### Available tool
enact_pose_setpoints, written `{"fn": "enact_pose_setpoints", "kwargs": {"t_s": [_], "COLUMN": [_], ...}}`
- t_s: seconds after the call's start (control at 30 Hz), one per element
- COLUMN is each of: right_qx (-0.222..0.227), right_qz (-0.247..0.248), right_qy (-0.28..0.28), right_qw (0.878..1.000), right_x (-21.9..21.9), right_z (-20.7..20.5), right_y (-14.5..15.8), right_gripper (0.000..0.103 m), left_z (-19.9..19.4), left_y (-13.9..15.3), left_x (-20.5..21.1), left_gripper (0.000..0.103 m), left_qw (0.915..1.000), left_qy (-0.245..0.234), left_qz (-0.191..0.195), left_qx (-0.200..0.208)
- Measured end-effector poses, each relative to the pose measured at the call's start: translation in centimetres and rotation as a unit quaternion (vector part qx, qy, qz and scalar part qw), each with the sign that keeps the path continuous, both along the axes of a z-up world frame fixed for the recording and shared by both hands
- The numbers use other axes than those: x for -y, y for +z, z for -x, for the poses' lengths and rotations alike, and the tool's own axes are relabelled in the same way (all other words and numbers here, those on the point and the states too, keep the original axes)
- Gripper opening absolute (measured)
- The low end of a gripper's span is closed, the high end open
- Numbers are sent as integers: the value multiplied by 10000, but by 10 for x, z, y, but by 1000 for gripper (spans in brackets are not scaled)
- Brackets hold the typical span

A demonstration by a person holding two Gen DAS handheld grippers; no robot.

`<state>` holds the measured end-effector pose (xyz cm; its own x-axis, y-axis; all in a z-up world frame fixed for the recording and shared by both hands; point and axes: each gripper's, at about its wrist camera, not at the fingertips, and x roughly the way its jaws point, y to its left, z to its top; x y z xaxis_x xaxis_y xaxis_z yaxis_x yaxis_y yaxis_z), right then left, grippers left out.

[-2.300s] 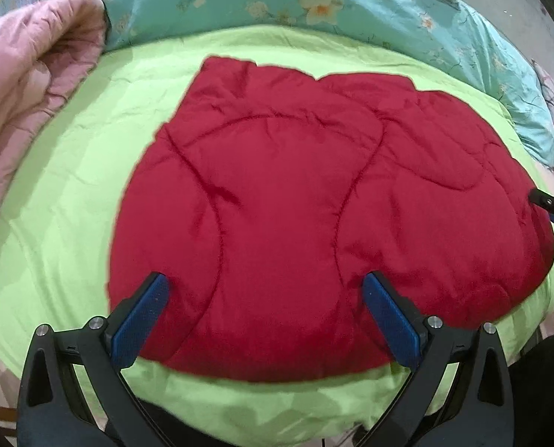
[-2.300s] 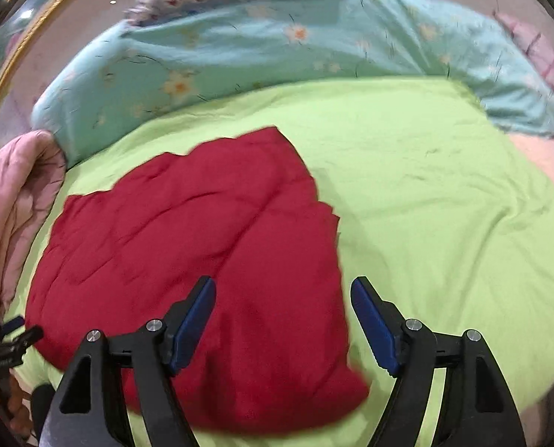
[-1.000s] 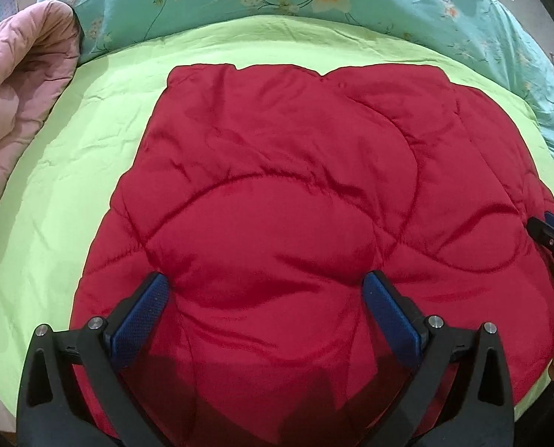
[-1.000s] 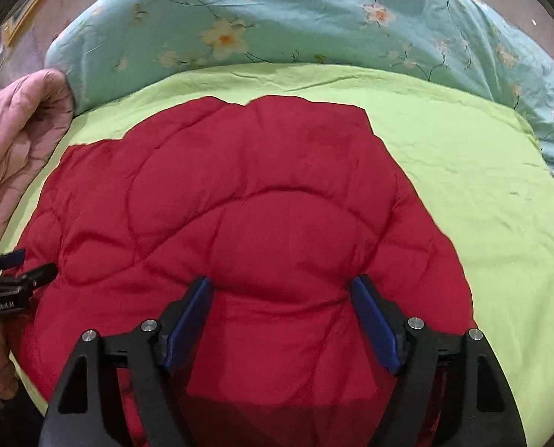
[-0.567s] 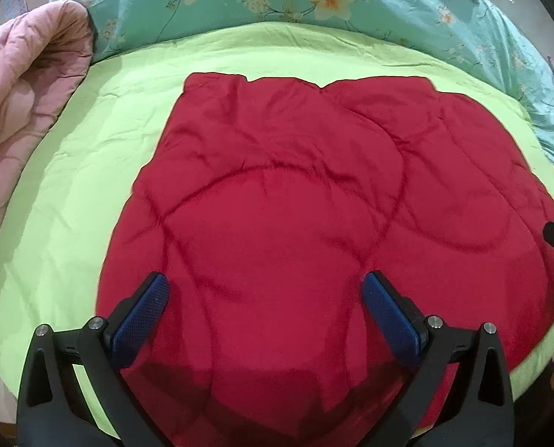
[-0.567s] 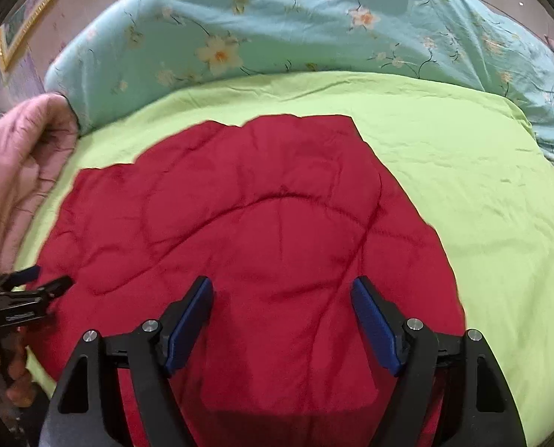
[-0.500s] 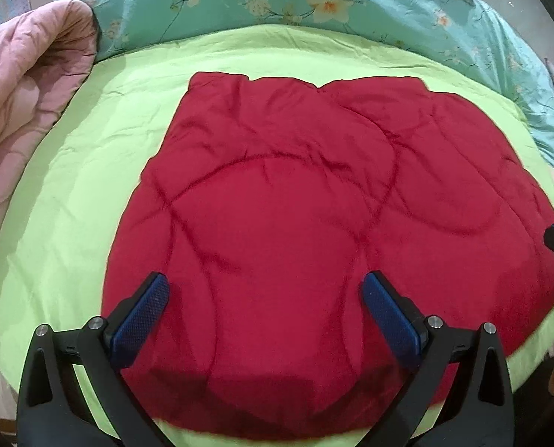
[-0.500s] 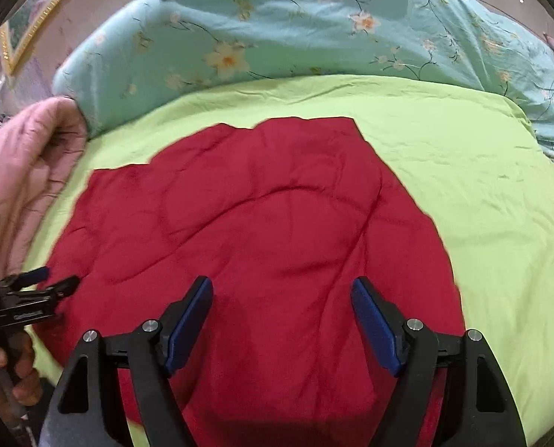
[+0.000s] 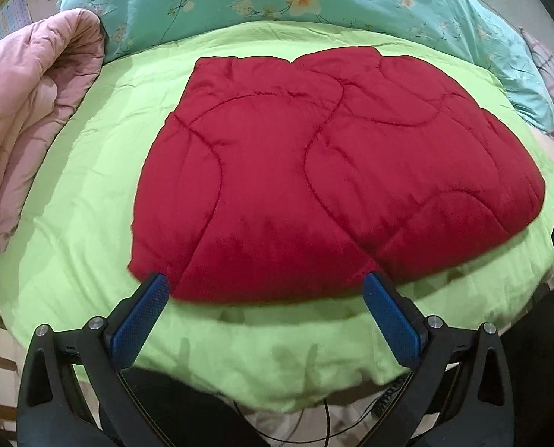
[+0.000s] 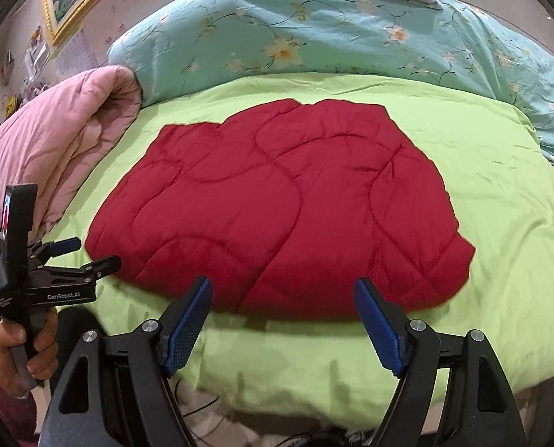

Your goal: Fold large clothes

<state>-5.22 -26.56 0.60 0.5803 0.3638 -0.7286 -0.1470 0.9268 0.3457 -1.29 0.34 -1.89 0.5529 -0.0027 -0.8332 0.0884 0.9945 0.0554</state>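
Red quilted garment [image 9: 314, 171] | we see it folded flat mid-frame | left gripper [image 9: 266, 316], right gripper [image 10: 282, 320] wide open, empty | further folds perhaps remain

Red quilted garment [image 9: 325, 171] flat on green sheet [image 9: 75, 201]; left gripper [image 9: 266, 309] fingers [image 9: 139, 320] spread (nothing between).

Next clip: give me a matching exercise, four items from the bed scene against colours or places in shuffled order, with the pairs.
Things:
1. quilted garment
2. rolled quilt
3. bed sheet
4. floral duvet

Descriptions:
A. lime green, under the garment
B. pink, at the left edge of the bed
C. red, lying flat mid-bed
D. teal, along the far side

Pairs: 1-C, 2-B, 3-A, 4-D
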Motion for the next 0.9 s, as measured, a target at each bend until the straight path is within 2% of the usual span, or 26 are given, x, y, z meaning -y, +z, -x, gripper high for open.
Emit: {"fn": "enact_pose_setpoints", "kwargs": {"t_s": [0.17, 0.53, 0.77, 0.9], "right_qx": [-73, -579, -192, -2], "right_qz": [45, 92, 127, 210], "right_qy": [168, 278, 208, 296], "right_qw": [9998, 9979, 9995, 9993], "right_x": [-13, -33, -22, -17], "right_z": [17, 30, 32, 29], "right_y": [1, -29, 4, 25], "right_gripper": [86, 86, 86, 90], "left_z": [14, 35, 38, 37], "left_y": [5, 0, 32, 50], "left_x": [-7, -10, -5, -3], "left_gripper": [103, 103, 103, 103], "left_qw": [10000, 9998, 9985, 9968], "left_qy": [76, 170, 135, 110], "left_qz": [8, -97, -342, -519], "left_qx": [16, -21, 399, 602]}}
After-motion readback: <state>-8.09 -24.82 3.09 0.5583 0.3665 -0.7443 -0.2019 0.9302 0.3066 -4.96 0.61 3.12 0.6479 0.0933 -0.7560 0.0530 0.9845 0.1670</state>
